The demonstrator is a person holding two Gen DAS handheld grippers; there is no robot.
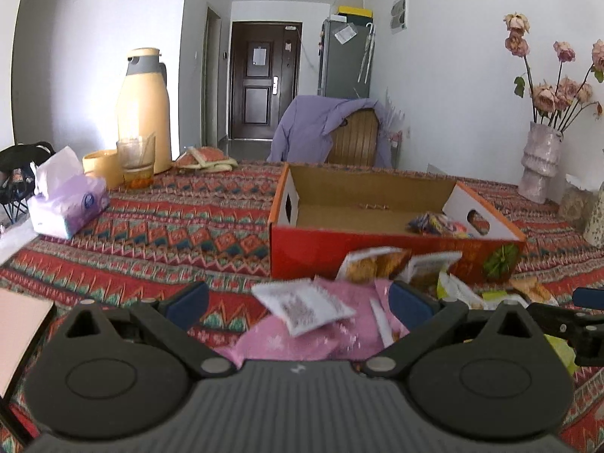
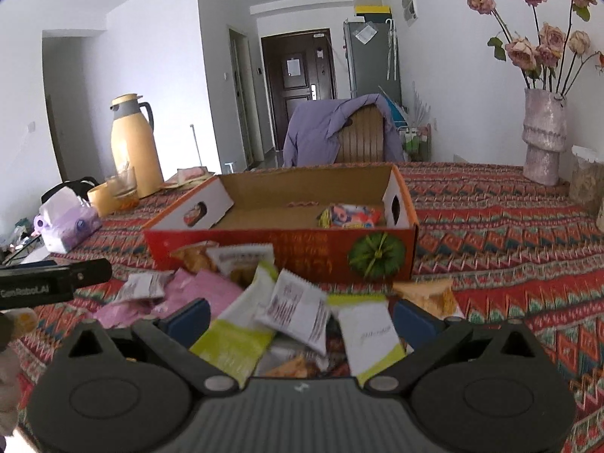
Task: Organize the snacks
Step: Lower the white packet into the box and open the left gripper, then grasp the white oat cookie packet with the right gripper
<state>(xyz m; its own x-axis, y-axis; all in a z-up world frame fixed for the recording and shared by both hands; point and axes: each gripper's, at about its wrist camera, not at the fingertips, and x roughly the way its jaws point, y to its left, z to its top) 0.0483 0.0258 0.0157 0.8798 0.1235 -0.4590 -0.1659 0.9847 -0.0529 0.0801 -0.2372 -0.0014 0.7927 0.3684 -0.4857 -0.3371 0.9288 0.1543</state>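
Observation:
A red cardboard box (image 1: pixel 381 253) (image 2: pixel 264 249) stands open on the patterned tablecloth, with colourful snack packets (image 1: pixel 439 224) (image 2: pixel 351 215) in its right end. Loose snack packets lie in a heap before it. My left gripper (image 1: pixel 298 302) is open over pink packets (image 1: pixel 298 336) and a white packet (image 1: pixel 305 307). My right gripper (image 2: pixel 300 315) is open over a white packet (image 2: pixel 298 311) and green-and-white packets (image 2: pixel 372 336). Neither holds anything. Part of the other gripper (image 2: pixel 49 281) shows at the left of the right wrist view.
A yellow thermos jug (image 1: pixel 141 109), a glass (image 1: pixel 136 158) and a tissue pack (image 1: pixel 68 204) stand at the left. A vase of dried roses (image 2: pixel 543 136) stands at the right. A chair with a purple jacket (image 1: pixel 324 132) is behind the table.

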